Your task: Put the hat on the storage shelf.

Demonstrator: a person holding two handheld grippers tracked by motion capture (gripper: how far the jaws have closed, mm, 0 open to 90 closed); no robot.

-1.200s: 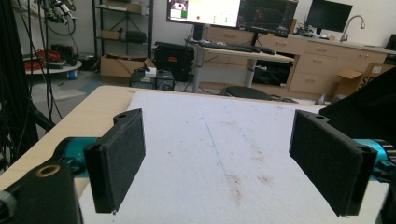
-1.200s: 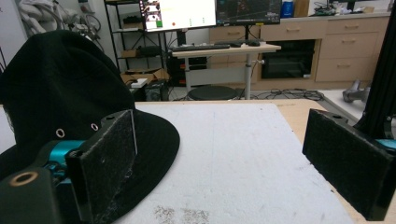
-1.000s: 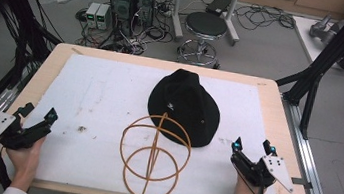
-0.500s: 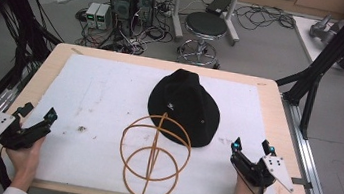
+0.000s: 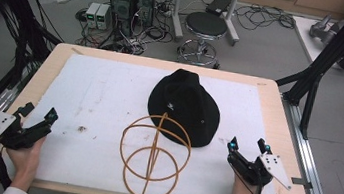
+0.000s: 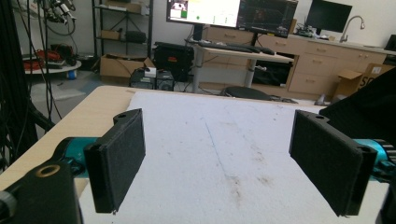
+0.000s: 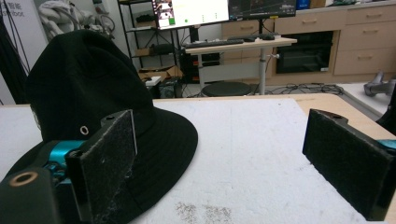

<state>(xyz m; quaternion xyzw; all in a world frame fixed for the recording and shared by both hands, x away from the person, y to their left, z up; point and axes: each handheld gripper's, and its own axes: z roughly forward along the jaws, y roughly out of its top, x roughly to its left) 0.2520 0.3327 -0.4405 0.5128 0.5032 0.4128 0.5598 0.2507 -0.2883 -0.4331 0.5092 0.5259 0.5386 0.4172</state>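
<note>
Two grippers rest at the near corners of the white mat (image 5: pixel 110 94): the left gripper (image 5: pixel 36 115) far left of the wire hat stand (image 5: pixel 153 156), jaws spread and empty, the right gripper (image 5: pixel 246 146) right of it, jaws likewise spread. The stand sits at the mat's near middle, its top ring overlapping the black hat (image 5: pixel 185 106) brim just behind. Light and springy, the stand looks likely to skid or tip if the hat is dragged across it.
</note>
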